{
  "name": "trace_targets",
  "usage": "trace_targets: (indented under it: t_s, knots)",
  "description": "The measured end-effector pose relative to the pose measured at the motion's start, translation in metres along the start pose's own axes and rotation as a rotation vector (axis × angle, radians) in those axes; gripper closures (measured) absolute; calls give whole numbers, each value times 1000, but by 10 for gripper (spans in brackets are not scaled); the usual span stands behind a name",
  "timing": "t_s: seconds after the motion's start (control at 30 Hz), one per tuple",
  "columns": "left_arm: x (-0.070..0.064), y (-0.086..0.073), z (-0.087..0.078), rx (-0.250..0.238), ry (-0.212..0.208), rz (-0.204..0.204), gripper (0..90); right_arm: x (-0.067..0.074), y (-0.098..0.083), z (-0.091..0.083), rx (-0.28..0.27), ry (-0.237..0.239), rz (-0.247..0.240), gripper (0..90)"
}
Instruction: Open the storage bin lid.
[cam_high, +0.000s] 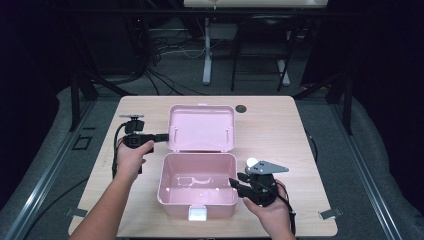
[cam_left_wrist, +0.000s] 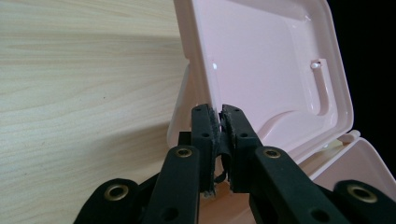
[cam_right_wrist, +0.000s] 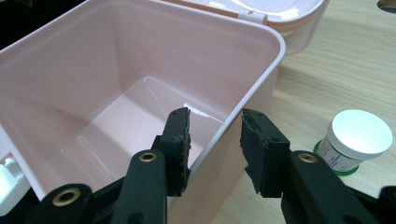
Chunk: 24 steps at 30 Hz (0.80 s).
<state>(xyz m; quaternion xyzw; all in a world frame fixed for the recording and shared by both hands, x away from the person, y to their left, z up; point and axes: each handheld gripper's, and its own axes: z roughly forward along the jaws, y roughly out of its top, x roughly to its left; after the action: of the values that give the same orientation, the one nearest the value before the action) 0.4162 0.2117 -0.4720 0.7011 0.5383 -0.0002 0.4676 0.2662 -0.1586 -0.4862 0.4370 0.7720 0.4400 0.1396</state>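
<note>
Box (cam_high: 197, 186): pink plastic, open and empty, standing at the near middle of the desk (cam_high: 280, 125); a white latch (cam_high: 197, 214) sits on its front wall at 6 o'clock.
Lid (cam_high: 201, 127): swung back at 12 o'clock of the box, hinged along the rear rim, its inner face turned upward; in the left gripper view (cam_left_wrist: 275, 65) it rises tilted above the jaws.
Left hand-held gripper (cam_high: 162, 136): at 9 o'clock of the lid, pointing across toward it; in the left gripper view (cam_left_wrist: 219, 123) the jaws are pinched on the lid's left edge, pads pressed to either side of the thin rim.
Right hand-held gripper (cam_high: 234, 182): at 3 o'clock of the box; in the right gripper view (cam_right_wrist: 215, 133) the jaws straddle the box's right wall, one pad inside and one outside, with a visible gap on the outer side, so the wall is not clamped.
Left hand (cam_high: 131, 160): wrapped round the gripper body at 9 o'clock of the box.
Right hand (cam_high: 270, 207): holding its gripper at 4 o'clock of the box.
Jar (cam_right_wrist: 357, 140): small, white-capped, with a green base, standing on the desk just beside the box at 3 o'clock; in the high view (cam_high: 251, 162) its cap shows beyond the grey plate.
Desk: pale wood grain, with a dark round hole (cam_high: 241, 108) at 1 o'clock of the lid.
</note>
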Motion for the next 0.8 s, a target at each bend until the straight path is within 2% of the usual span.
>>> trace_targets:
  t_s: [0.1,0.17,0.2,0.23,0.4,0.8]
  knots:
    - [0,-2,1,1,9,8,859,0,0,0,0,0,1,626]
    - [1,-3,4,25,31,22,874,0,0,0,1,1,2,623]
    - [1,-4,5,22,31,23,874,0,0,0,1,1,2,623]
    - [3,-5,4,4,13,3,875,0,0,0,0,2,4,621]
    - [2,-5,4,12,24,14,874,0,0,0,0,2,1,621]
    - [4,-7,2,11,14,5,872,0,0,0,1,5,3,625]
